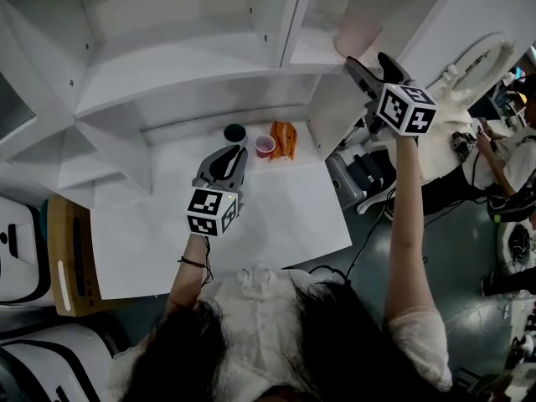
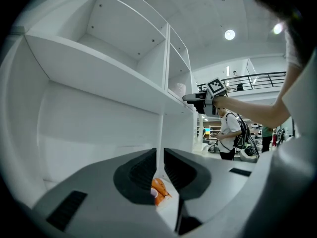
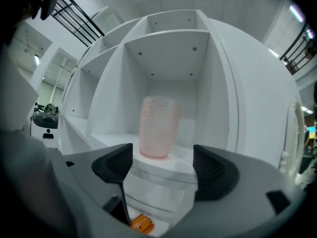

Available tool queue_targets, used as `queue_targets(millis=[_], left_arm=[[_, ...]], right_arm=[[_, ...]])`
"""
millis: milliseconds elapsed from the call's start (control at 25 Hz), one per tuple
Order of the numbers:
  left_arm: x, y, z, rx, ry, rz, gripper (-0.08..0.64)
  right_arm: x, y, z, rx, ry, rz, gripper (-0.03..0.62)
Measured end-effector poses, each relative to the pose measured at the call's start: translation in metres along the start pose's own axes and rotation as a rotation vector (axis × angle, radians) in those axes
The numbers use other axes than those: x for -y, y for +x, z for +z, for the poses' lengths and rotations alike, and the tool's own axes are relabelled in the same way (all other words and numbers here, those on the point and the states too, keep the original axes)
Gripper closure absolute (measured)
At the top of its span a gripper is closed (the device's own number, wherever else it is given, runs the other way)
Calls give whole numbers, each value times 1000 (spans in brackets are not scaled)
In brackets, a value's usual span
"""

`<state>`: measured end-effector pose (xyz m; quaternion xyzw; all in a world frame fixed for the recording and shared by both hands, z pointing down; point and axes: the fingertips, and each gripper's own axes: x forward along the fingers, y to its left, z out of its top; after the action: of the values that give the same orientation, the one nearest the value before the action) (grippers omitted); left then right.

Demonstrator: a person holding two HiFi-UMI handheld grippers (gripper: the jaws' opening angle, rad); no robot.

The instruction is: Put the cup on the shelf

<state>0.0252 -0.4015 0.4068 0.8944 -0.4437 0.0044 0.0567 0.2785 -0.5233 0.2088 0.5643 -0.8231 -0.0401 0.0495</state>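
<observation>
Pink dimpled cup (image 3: 158, 127) stands upright on the shelf (image 3: 106, 139) — right gripper (image 3: 163, 165) fingers wide, clear of it. Placing seems done; next, back straight out. Left gripper (image 2: 160, 170) fingers nearly together, empty.

I've got the white shelf unit (image 1: 209, 48) carrying one thing: a pink dimpled cup (image 3: 158, 127), upright near the front edge of a right-hand compartment. Below, on the white table (image 1: 276, 216), a dark cup (image 1: 234, 131), a small pink cup (image 1: 265, 146) and an orange packet (image 1: 285, 139) sit close together by the shelf's foot.

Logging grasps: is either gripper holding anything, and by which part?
Nothing is held. The right gripper is open, clear of the cup standing on the shelf; left gripper empty.
</observation>
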Motion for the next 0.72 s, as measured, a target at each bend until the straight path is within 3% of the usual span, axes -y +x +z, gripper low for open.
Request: queue_targets(millis=[320, 720], left_arm=[[11, -9, -7, -18, -8, -43, 502], [27, -34, -19, -31, -15, -132, 502]], right_arm=[[-38, -40, -8, 65, 10, 37, 233], [-134, -76, -64, 69, 110, 132, 235]])
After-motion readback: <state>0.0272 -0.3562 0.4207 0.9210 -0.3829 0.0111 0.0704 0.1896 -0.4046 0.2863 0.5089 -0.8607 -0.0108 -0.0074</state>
